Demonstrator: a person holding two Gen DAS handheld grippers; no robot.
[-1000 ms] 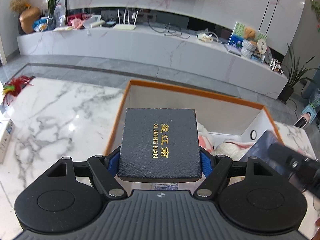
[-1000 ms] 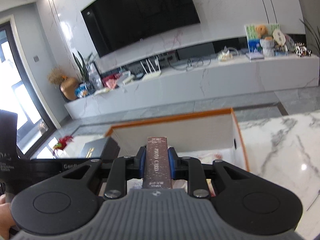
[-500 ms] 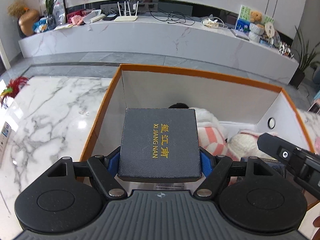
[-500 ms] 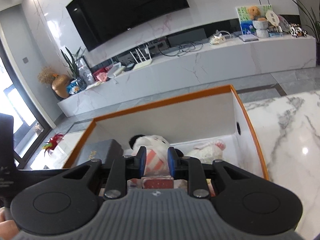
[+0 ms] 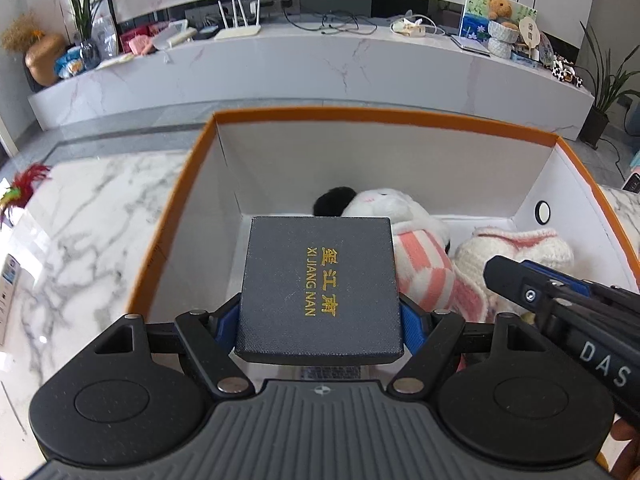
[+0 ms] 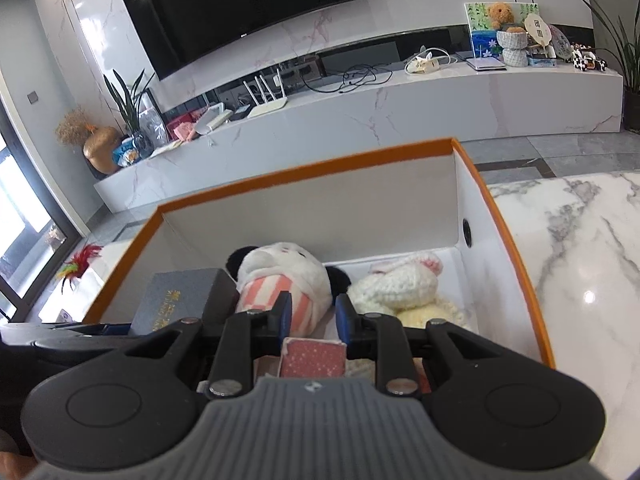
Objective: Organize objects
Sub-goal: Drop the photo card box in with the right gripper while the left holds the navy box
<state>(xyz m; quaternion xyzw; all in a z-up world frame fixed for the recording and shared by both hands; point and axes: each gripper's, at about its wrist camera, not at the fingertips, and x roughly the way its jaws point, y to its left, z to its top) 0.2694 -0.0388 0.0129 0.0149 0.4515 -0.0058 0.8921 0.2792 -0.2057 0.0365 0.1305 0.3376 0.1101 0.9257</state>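
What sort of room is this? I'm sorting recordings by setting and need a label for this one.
Most likely a home living room: a large wall-mounted TV above a long marble media console with a router, houseplants and a teddy bear, and a marble table bearing the orange-rimmed box.

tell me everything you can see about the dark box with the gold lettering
The dark box is a flat, near-square case, navy to charcoal, with a fine textured, leatherette-looking cover. Gold Chinese characters and "XI JIANG NAN" run along its lid. It looks closed and lies roughly level, lid up, clamped at its two sides by the blue pads of the left claw. It hangs over the left part of the orange-rimmed box, beside the striped plush; whether they touch is unclear.
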